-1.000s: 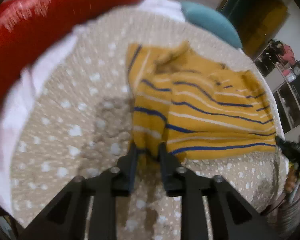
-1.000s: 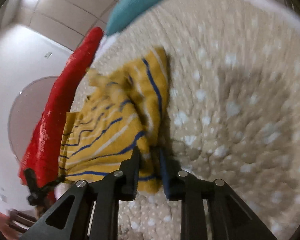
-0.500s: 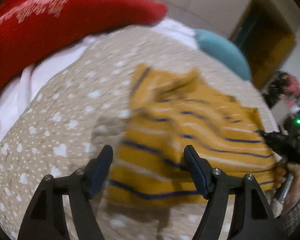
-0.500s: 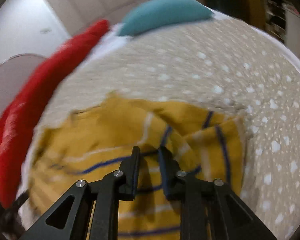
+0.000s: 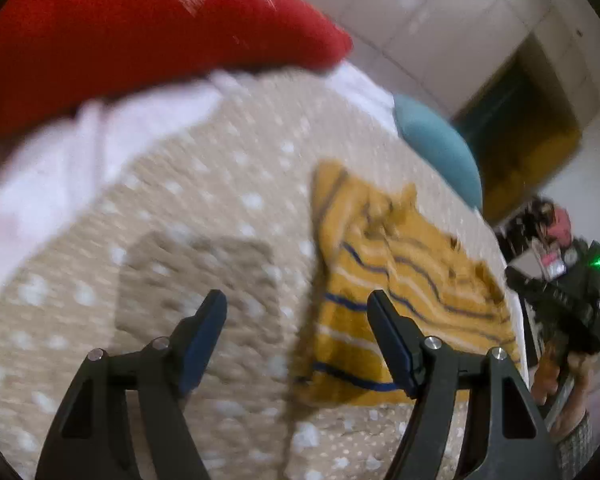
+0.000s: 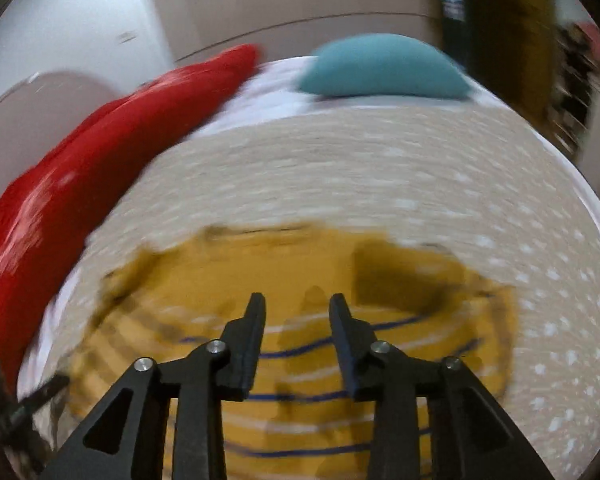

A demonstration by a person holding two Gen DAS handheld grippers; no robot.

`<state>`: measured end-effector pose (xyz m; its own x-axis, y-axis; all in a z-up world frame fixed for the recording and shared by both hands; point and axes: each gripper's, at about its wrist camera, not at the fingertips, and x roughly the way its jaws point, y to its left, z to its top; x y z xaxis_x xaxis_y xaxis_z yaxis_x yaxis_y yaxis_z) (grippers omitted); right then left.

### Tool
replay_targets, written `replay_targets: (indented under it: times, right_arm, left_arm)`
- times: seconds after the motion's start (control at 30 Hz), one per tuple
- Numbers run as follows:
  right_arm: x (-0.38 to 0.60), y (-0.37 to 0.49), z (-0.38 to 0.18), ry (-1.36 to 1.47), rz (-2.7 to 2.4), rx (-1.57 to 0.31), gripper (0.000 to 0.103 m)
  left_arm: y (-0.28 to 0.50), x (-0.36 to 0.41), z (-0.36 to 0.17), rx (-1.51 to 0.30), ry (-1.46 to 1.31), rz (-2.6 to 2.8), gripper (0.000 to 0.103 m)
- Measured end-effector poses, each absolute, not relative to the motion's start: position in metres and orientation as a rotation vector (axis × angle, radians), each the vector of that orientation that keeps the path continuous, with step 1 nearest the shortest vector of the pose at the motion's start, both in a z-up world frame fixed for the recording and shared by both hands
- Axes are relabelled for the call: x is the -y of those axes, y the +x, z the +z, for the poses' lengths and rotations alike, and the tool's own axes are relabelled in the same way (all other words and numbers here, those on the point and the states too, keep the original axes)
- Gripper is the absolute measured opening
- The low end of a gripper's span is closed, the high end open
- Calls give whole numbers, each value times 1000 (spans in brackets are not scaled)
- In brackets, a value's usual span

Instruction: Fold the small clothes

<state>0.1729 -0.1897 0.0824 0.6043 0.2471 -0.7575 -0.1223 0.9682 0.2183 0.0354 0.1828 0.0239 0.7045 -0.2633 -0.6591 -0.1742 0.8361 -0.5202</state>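
On the dotted bedspread [image 5: 204,208] the yellow striped garment [image 5: 400,280] lies folded, unheld. Left gripper [image 5: 296,320] stands spread and empty; right gripper [image 6: 296,312] is opening, nothing between its jaws. Risk: a passing fingertip may snag and undo the loose fold.

Home bedroom: spotted bedspread [image 5: 204,200], red pillow [image 5: 120,32], teal cushion [image 6: 380,68].

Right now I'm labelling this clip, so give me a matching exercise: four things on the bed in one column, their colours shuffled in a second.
Things:
1. small garment
2. cover
3. round cushion
4. long pillow

Colours:
A. teal
B. red
C. mustard yellow with blue and white stripes
D. beige with white dots

Pairs: 1-C, 2-D, 3-A, 4-B
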Motion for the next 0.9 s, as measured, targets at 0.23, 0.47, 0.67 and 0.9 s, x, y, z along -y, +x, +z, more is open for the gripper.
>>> replay_targets:
  times: [0.23, 0.47, 0.67, 0.9]
  right_arm:
    - [33, 146, 64, -22, 531, -992, 48]
    - [-53, 137, 32, -144, 519, -1047, 64]
    - [-93, 132, 3, -404, 312, -1015, 67]
    - [-84, 123, 4, -416, 234, -976, 20]
  left_arm:
    - [19, -235, 25, -737, -683, 39, 72]
    - [6, -273, 18, -715, -752, 104, 72]
    - [0, -282, 17, -697, -778, 108, 72]
    - [-3, -279, 17, -699, -769, 106, 72]
